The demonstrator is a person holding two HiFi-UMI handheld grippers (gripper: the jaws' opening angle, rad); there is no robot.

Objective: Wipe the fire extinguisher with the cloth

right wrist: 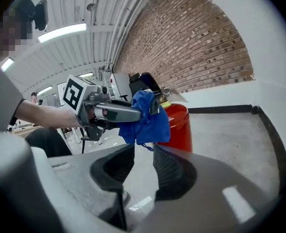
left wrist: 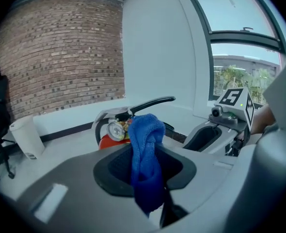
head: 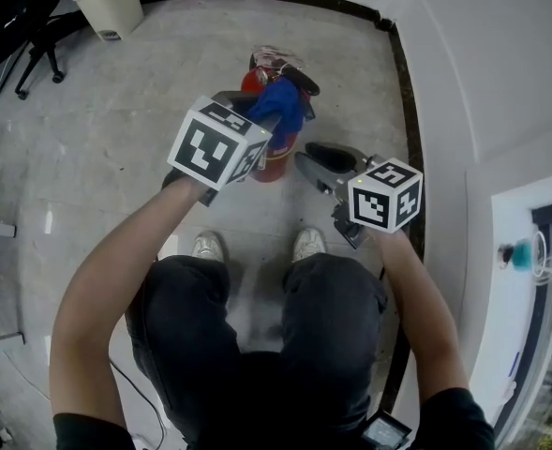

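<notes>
A red fire extinguisher [head: 276, 157] with a black handle [head: 299, 80] stands on the floor in front of the person's feet. A blue cloth [head: 282, 104] hangs bunched at its top, and my left gripper [head: 261, 111] is shut on the cloth. In the left gripper view the cloth [left wrist: 145, 161] fills the gap between the jaws, with the extinguisher's gauge [left wrist: 115, 130] just behind it. My right gripper [head: 311, 162] hangs open to the right of the extinguisher, nothing between its jaws. The right gripper view shows the extinguisher [right wrist: 177, 126] and cloth [right wrist: 145, 118] ahead of it.
A white bin [head: 110, 3] stands at the far left by the wall, with a black chair [head: 34, 40] beside it. A dark skirting strip [head: 402, 92] runs along the white wall on the right. The person's shoes [head: 257, 247] are close behind the extinguisher.
</notes>
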